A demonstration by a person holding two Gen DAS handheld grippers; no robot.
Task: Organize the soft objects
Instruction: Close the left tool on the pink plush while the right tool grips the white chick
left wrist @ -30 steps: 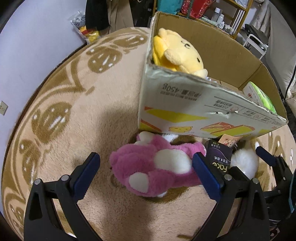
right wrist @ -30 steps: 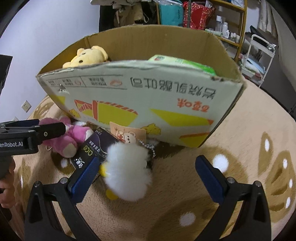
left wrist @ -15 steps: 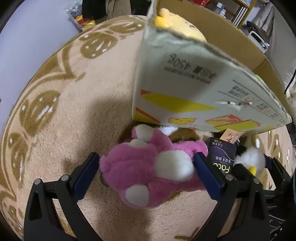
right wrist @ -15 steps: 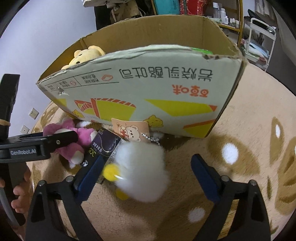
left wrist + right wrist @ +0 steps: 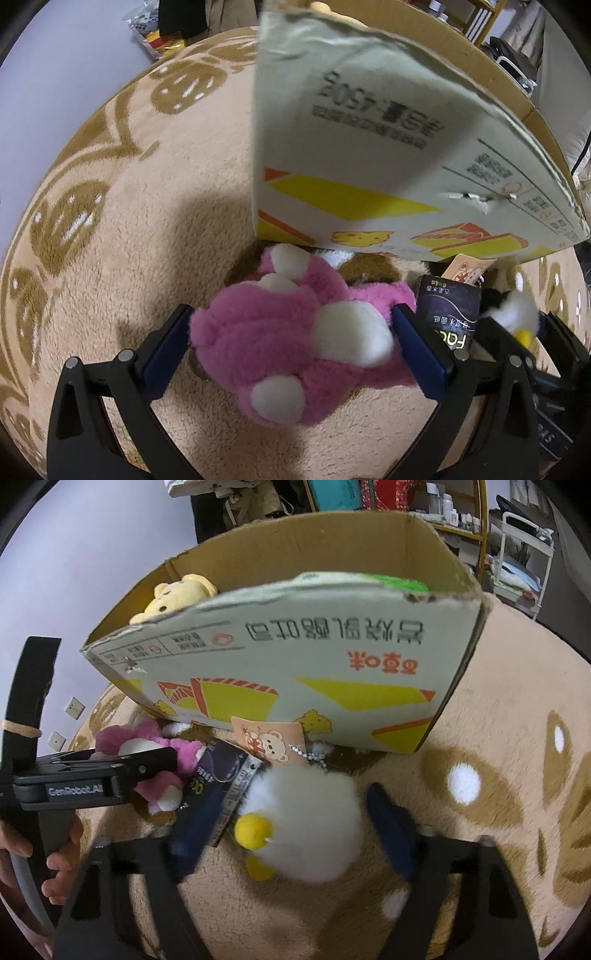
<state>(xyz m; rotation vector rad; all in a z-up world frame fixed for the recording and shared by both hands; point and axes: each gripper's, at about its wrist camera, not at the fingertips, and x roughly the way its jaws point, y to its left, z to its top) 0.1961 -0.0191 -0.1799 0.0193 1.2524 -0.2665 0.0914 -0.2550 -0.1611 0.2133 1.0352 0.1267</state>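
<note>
Plush toys lie on the rug against the box [image 5: 295, 672] front. Left hand-held gripper [image 5: 291, 347], jaws opening wide, straddles the pink plush [image 5: 295, 350], its long axis crosswise between them. Right hand-held gripper [image 5: 291, 834] is closing around the white plush [image 5: 310, 819], not yet pressing.

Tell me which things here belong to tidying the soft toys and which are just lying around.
Job:
pink plush, between the opening left gripper jaws
white fluffy toy, right gripper closing around it
cardboard box
yellow bear, already inside

Lying about:
dark packet
bear tag
</note>
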